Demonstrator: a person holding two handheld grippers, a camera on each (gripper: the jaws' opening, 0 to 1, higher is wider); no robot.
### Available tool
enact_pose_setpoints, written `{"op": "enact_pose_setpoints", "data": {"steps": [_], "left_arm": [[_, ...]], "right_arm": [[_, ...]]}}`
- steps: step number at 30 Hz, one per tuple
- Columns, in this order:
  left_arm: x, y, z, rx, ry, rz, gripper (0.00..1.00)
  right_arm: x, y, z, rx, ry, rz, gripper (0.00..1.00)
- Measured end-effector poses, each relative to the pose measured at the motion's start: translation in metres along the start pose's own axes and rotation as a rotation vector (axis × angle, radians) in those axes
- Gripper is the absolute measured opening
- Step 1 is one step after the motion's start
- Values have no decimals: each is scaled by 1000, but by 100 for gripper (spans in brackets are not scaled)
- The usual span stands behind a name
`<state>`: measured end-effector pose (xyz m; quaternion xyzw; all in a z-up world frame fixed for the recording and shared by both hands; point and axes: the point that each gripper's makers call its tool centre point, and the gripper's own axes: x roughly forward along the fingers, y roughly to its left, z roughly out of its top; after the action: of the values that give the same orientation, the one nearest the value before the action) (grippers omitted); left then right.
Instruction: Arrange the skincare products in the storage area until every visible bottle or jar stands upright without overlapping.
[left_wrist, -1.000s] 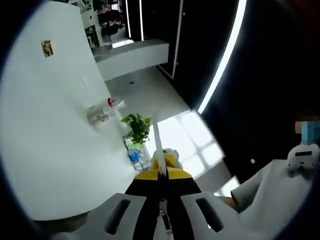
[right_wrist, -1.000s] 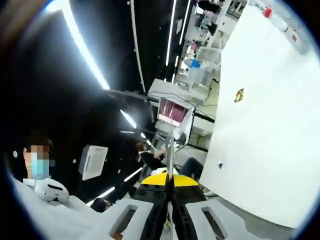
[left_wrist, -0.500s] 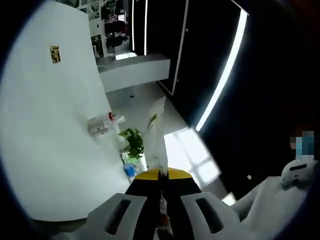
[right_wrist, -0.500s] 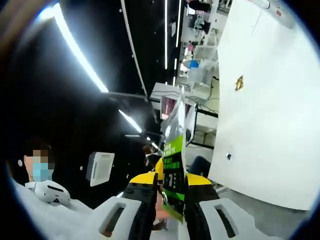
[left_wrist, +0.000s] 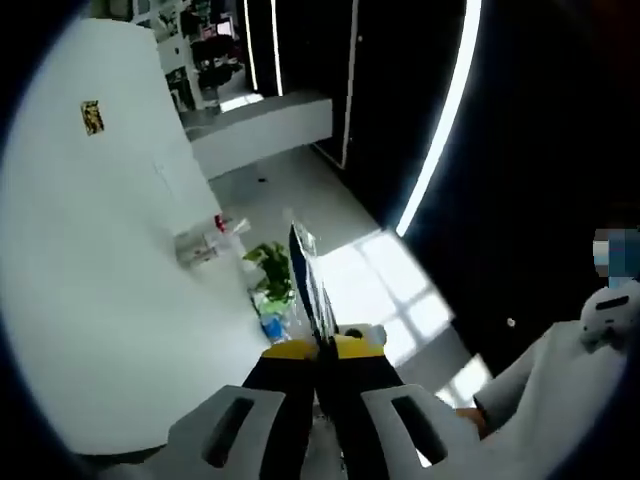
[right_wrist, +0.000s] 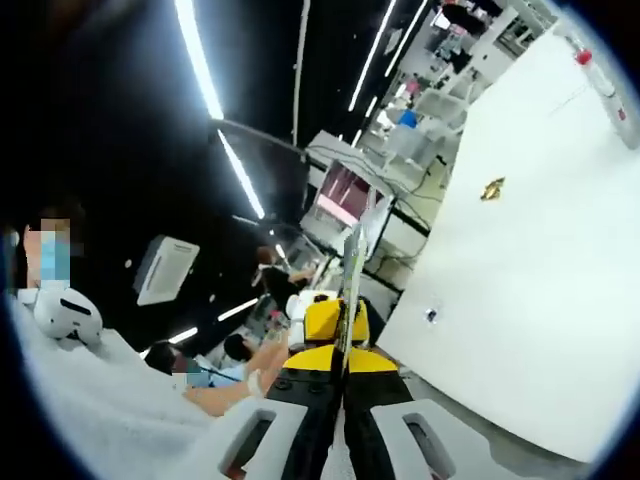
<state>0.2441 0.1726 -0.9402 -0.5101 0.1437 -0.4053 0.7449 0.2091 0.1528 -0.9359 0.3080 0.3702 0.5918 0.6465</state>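
Plainly, both views are tilted up toward a dark ceiling with a light strip (left_wrist: 440, 110).

In the left gripper view, the left gripper (left_wrist: 318, 350) is clenched on a thin packet (left_wrist: 305, 285), which is seen edge-on and rises from between the jaws. A white wall (left_wrist: 90, 300) with a small gold sticker (left_wrist: 92, 117) is seen on the left. Against it are seen a red-capped bottle (left_wrist: 205, 240), a plant (left_wrist: 272, 275) and, nearer, a blue bottle (left_wrist: 272, 328). At far right a white headset (left_wrist: 610, 310) is seen on a person in white.

In the right gripper view, the right gripper (right_wrist: 342, 360) is likewise clamped on the packet (right_wrist: 350, 265), again edge-on. Just beyond the jaws a yellow part (right_wrist: 325, 320) is seen; what it belongs to cannot be told. A hand (right_wrist: 265, 362) lies to its left. The wall (right_wrist: 520, 320) and sticker (right_wrist: 492, 188) are placed on the right here, the headset (right_wrist: 60, 315) on the left. A ceiling vent (right_wrist: 165, 268) and a pink screen (right_wrist: 340, 195) are added by this view.
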Motion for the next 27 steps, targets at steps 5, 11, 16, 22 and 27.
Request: {"op": "enact_pose_setpoints", "data": {"steps": [5,11,16,22,27], "left_arm": [[2,4,-6,-16,35,24,0],[5,-4,-19,-15,97,1,0],[5,-6,-17,1,85,-7,0],[9,-14,-16,-3,72,-15,0],[9,-18,-11,18,34,-6,0]], "right_arm": [[-5,-8,-7,-78,27,-63,0],[-8,-10,11,17,-88,-11,3],[-8,-12,21,63,-145,9,0],[-7,-7,32,94,-194,57,0],[-2,-2,37,81,-174,78,0]]}}
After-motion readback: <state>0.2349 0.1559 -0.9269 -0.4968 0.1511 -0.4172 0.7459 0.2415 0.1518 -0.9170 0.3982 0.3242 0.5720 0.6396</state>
